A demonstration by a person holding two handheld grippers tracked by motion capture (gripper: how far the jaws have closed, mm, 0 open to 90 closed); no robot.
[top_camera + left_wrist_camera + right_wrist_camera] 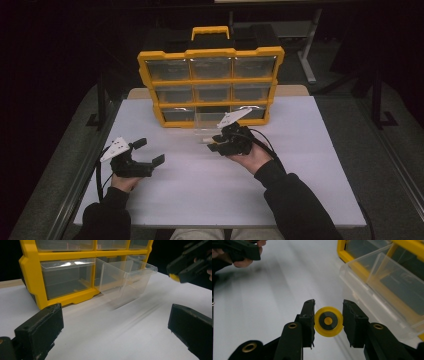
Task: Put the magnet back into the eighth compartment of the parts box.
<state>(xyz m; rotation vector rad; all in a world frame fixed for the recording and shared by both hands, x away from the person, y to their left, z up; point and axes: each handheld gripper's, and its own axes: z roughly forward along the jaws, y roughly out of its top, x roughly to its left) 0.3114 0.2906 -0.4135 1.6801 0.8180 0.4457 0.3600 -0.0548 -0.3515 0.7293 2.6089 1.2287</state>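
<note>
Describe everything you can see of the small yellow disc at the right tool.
The yellow disc is a small round piece, like a wheel or roller: a yellow outer ring, a dark grey inner ring and a yellow centre. It looks like plastic. It faces the right gripper view flat on, standing on edge between the two black jaws of the right tool, which touch its sides and hold it above the white table. The pulled-out clear drawer lies just beyond it, apart from it.

Bare bench [200, 190] is left open in front; the far side is blocked by the yellow organiser [210, 85] and its pulled-out clear drawer [125, 280].
</note>
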